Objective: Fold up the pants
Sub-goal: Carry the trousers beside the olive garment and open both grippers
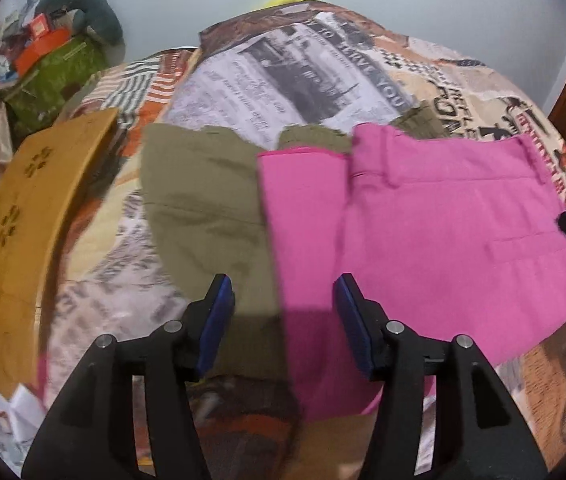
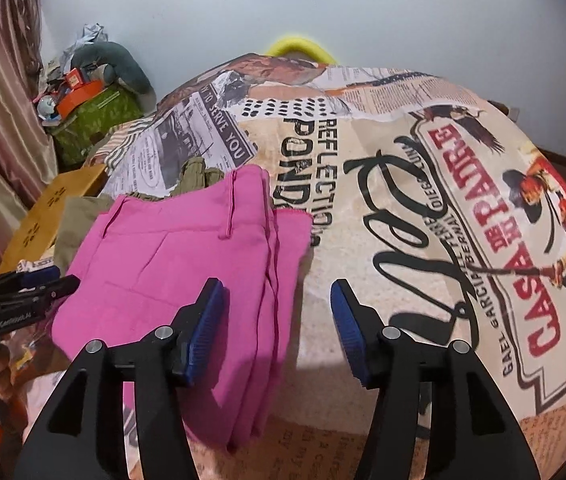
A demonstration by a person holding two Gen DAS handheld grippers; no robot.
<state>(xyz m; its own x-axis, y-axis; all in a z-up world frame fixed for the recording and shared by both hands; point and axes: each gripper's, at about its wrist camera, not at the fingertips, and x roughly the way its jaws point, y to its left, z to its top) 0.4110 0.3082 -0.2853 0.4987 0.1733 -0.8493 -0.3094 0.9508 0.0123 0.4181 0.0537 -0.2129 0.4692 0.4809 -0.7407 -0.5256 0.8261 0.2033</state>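
My right gripper point(image 2: 277, 330): jaws apart, nothing pinched | pink pants point(image 2: 187, 264): folded, on bed cover point(image 2: 403, 200) toward its left edge | left gripper point(image 2: 53, 282): at pants' left side

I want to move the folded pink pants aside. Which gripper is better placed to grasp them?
Left, probably. The left gripper hangs open over the pink pants; the right gripper is open mostly over bare bedspread.

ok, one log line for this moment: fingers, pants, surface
left gripper: open, nothing held | right gripper: open, nothing held | pink pants: folded, flat on printed bedspread | olive garment: beside, partly under pink pants
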